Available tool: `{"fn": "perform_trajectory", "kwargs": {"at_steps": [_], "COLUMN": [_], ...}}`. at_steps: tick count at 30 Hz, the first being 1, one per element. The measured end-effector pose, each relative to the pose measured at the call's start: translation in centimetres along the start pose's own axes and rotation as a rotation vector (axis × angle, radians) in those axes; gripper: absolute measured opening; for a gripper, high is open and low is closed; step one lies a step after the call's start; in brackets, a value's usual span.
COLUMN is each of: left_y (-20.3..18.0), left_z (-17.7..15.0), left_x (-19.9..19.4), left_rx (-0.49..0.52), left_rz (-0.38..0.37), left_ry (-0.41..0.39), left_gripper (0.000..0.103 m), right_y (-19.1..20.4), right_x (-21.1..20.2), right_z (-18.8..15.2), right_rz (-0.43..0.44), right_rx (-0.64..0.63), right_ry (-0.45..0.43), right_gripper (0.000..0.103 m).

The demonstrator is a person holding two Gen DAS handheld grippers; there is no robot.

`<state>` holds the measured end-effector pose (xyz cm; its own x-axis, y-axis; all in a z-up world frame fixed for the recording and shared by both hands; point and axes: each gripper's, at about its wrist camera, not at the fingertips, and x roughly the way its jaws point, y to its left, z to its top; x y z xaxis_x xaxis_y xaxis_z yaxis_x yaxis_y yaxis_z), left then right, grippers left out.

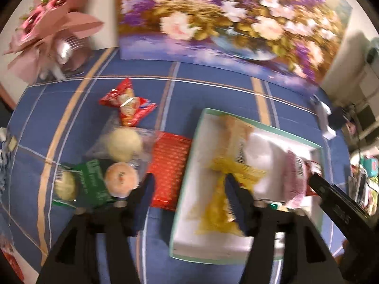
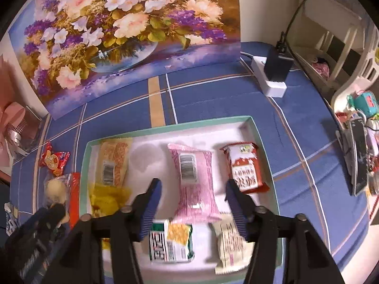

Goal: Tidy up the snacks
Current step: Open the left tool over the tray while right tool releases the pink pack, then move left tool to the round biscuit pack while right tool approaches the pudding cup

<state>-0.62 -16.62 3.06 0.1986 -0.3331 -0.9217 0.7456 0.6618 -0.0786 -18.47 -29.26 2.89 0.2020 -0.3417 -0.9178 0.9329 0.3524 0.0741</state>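
Two claws parted, empty, left claw [image 1: 188, 184], right claw [image 2: 193, 190], six snack packets in tray [image 2: 263, 146]

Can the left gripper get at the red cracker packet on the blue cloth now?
Probably yes. The left gripper is open and empty, and the red cracker packet lies alone on the cloth, beyond the round buns, with nothing on top.

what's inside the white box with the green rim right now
The box holds a pink packet, a red-and-white packet, yellow packets, a green-and-white one and a cream one. Gripper fingers cover its near corners.
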Motion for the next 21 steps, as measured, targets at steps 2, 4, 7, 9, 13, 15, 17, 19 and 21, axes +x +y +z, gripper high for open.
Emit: {"fn": "perform_trajectory", "kwargs": {"at_steps": [2, 4, 7, 9, 13, 15, 17, 19, 21], "left_y": [1.0, 1.5, 2.1, 2.6, 3.4, 3.8, 4.2, 4.7, 5.2], "left_z": [-0.1, -0.1, -0.2, -0.2, -0.4, -0.4, -0.4, -0.3, -0.2], "left_x": [0.1, 0.0, 0.2, 0.4, 0.8, 0.9, 0.9, 0.9, 0.7], "left_rx": [-0.023, -0.032, -0.035, -0.040, -0.047, -0.053, -0.061, -0.074, -0.086], "left_rz": [0.015, 0.033, 0.070, 0.087, 0.110, 0.125, 0.131, 0.137, 0.137], "left_ry": [-0.002, -0.009, -0.014, -0.010, 0.000, 0.003, 0.004, 0.007, 0.005], "left_gripper": [0.072, 0.078, 0.086, 0.088, 0.089, 0.089, 0.089, 0.089, 0.089], "right_y": [0.0, 0.2, 0.5, 0.8, 1.5, 1.8, 2.2, 2.6, 3.0], "right_x": [-0.3, -0.3, -0.1, 0.0, -0.3, -0.5, -0.6, -0.8, -0.9], "right_z": [-0.4, -0.9, -1.7, -2.3, -2.9, -3.2, -3.6, -3.8, -4.2], "right_rz": [-0.004, -0.006, -0.011, -0.018, -0.001, -0.001, -0.003, -0.005, -0.004], "right_rx": [-0.002, -0.007, -0.015, -0.021, -0.039, -0.044, -0.051, -0.063, -0.072], "right_ry": [0.006, 0.018, 0.034, 0.043, 0.043, 0.041, 0.037, 0.032, 0.024], "right_gripper": [0.065, 0.067, 0.071, 0.081, 0.083, 0.089, 0.096, 0.099, 0.101]}}
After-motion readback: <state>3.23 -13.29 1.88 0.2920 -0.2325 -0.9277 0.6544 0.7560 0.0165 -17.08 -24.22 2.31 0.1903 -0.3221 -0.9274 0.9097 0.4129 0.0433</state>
